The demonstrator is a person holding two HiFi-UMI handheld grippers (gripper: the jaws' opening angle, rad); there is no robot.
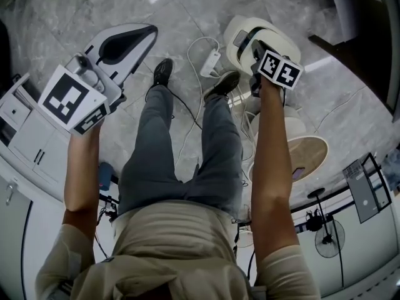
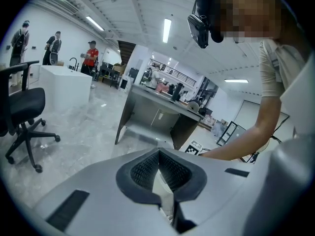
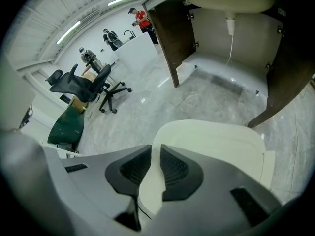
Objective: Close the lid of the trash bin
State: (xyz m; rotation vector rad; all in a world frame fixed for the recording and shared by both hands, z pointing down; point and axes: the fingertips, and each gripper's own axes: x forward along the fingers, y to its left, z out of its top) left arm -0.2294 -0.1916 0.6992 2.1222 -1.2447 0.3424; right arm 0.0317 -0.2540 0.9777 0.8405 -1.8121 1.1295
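now the lid (image 3: 211, 141) lies flat (facing up); left gripper (image 2: 158, 157) and right gripper (image 3: 156, 152) fingers clenched, empty.

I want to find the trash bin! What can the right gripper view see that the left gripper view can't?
Only the right gripper view shows the cream trash bin lid, just past the right gripper, whose jaws are nearly together. I can't tell if they pinch it. It also shows an open cupboard. Only the left gripper view shows a steel table and the person's arm. Both show a black office chair, people far away and the grey floor.
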